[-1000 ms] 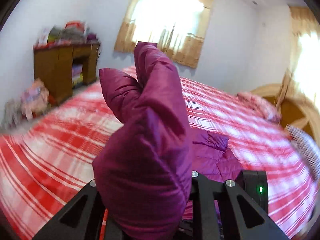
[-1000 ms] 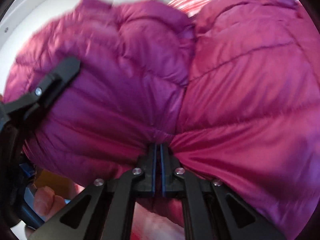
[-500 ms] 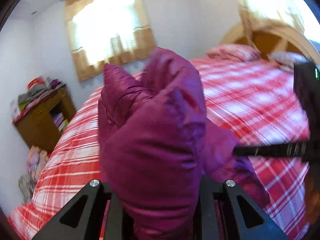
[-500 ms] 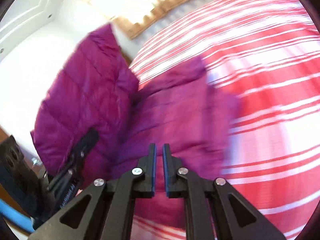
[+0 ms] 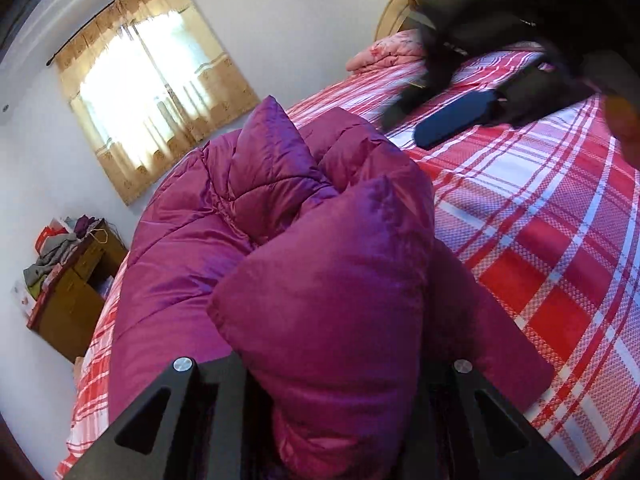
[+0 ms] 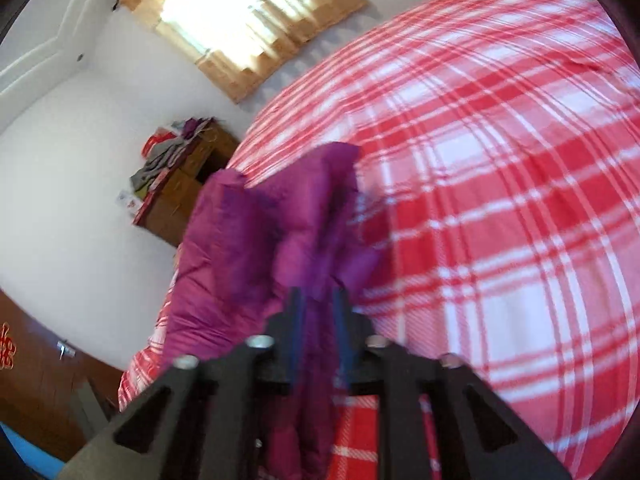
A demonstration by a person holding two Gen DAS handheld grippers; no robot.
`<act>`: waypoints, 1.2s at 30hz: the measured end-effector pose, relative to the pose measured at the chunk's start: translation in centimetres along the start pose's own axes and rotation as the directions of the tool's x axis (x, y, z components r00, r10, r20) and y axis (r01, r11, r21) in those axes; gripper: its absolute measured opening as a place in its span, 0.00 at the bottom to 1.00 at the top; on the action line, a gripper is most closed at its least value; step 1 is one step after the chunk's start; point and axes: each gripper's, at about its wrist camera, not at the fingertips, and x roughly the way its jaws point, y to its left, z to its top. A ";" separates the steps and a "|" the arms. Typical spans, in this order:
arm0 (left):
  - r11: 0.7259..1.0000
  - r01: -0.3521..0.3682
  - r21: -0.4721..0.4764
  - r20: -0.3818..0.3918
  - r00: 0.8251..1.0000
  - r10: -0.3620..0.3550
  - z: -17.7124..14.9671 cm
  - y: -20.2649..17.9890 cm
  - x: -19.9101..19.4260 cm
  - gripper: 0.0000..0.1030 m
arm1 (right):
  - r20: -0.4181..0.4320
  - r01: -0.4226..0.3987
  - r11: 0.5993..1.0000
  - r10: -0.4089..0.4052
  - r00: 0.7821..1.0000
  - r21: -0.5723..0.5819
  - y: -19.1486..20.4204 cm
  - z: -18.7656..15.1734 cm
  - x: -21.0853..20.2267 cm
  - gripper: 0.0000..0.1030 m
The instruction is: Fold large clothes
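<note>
Bulging between the jaws of the left hand-held gripper [image 5: 332, 376], a thick fold of the magenta puffer jacket [image 5: 224, 240] is clamped there, the rest heaped on the red plaid bed [image 5: 560, 248]. The right hand-held gripper [image 6: 318, 308] has its jaws slightly apart around a jacket edge; whether they pinch it is unclear.

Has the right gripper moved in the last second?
Yes. The right gripper has pulled back from the jacket, which filled its view before; now the plaid bed and window show beyond it.
</note>
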 end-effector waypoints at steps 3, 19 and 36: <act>1.000 0.022 -0.006 0.005 1.000 -0.022 -0.1 0.3 0.1 0.19 | -0.002 -0.027 0.998 0.027 1.000 -0.062 1.5 1.2 1.1 0.63; 0.983 0.157 0.093 0.050 0.986 -0.162 -1.4 2.6 -6.0 0.54 | -0.160 0.064 0.971 -0.103 0.982 -0.232 3.1 1.6 8.0 0.15; 0.763 0.213 -0.610 0.063 0.973 -0.221 1.6 21.3 -1.0 0.67 | -0.110 0.097 0.979 -0.119 0.987 -0.181 1.8 -0.1 8.0 0.16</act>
